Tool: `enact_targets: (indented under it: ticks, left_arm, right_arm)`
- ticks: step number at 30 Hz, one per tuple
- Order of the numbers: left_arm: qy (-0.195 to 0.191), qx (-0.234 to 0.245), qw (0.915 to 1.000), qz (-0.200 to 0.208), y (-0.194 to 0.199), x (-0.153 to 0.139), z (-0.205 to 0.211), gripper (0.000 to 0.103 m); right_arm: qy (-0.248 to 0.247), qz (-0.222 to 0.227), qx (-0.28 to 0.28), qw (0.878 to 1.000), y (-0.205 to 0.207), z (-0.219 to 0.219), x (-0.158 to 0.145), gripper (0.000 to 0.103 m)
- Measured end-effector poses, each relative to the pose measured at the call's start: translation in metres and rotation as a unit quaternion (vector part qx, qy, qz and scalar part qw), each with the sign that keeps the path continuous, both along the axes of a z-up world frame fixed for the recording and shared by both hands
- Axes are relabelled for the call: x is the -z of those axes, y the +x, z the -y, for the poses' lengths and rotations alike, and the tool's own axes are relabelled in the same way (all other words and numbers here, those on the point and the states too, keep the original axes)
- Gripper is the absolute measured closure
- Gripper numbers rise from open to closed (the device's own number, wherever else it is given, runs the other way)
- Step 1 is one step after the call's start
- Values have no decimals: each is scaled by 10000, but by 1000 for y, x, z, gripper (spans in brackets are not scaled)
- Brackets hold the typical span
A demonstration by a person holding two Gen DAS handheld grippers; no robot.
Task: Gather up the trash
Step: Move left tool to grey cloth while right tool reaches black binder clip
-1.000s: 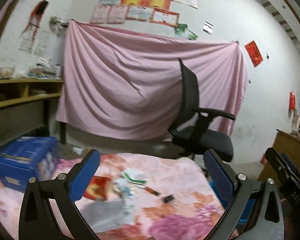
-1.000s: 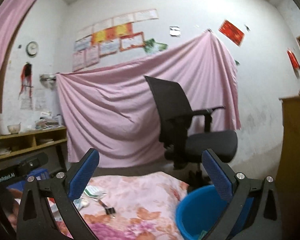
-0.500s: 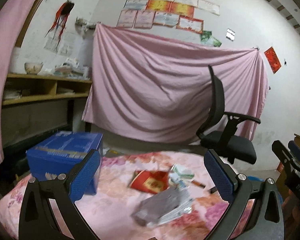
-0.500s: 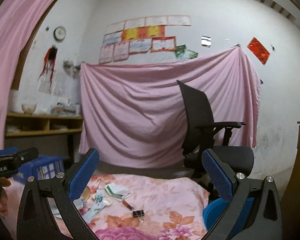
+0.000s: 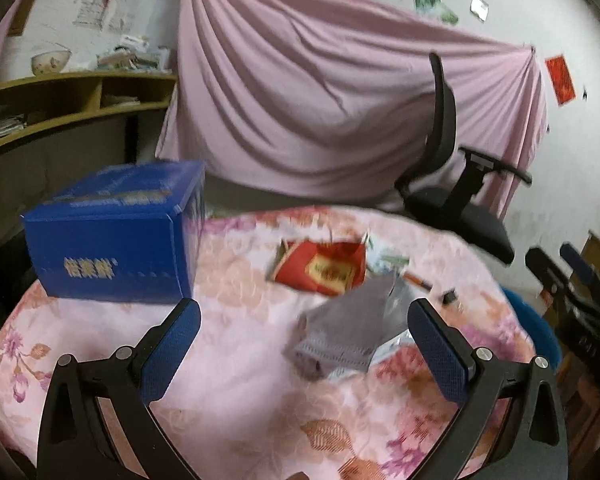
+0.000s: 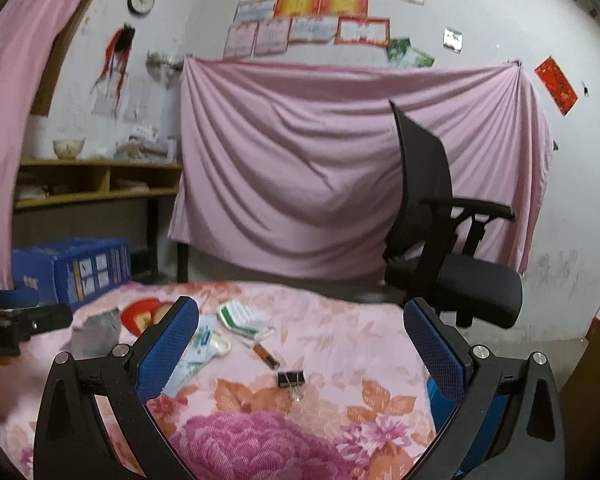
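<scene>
Trash lies on a table under a pink floral cloth [image 5: 228, 360]. A grey foil wrapper [image 5: 352, 332] lies just ahead of my open, empty left gripper [image 5: 304, 340]; it also shows in the right wrist view [image 6: 96, 330]. Behind it lies a red packet [image 5: 324, 270], seen too in the right wrist view [image 6: 142, 316]. My right gripper [image 6: 300, 340] is open and empty above a black binder clip [image 6: 291, 380], a brown stick [image 6: 266, 356], a green-and-white packet [image 6: 242, 318] and a pale wrapper [image 6: 198, 348].
A blue box [image 5: 116, 240] stands at the table's left. A blue bin [image 5: 540, 332] sits beside the table's right edge, partly hidden. A black office chair [image 6: 444, 248] stands behind the table before a pink sheet. Wooden shelves [image 6: 96, 184] line the left wall.
Both grippers have tilted down and moved in over the table. The wrapper and red packet now sit closer and more central to my left gripper. Both stay open.
</scene>
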State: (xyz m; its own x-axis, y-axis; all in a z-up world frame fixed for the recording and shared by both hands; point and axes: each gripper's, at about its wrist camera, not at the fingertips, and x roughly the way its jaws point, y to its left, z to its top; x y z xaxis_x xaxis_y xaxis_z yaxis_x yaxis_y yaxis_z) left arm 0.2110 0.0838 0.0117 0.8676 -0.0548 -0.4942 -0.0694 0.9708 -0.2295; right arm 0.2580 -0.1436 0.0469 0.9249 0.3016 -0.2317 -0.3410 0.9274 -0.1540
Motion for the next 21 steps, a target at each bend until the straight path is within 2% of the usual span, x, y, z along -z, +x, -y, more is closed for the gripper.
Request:
enact_targets:
  ticks: [6,11,15,19,21]
  left_arm:
    - [-121,332,9987,-361,15,14,3,2]
    - [-273,496,9971,-507,21,17,4,3]
    - [-319,682,9949,-664,30,20,7,15]
    - [-451,814,9917,-893,42,25,10,25]
    - [-539,878,9894,-1023,49,27,11,37]
  right_arm:
    - [-185,-920,-120,9955,29,-5,17,0]
    - [-250,-1629,39,9863,52,-5,31,0]
    - [-304,-2191,212,9750,71,-4,43,5]
    - [-342,-2709,364,9613,89,-3,56,20]
    - [-397,-2877,362,9562,96,-6,60,22]
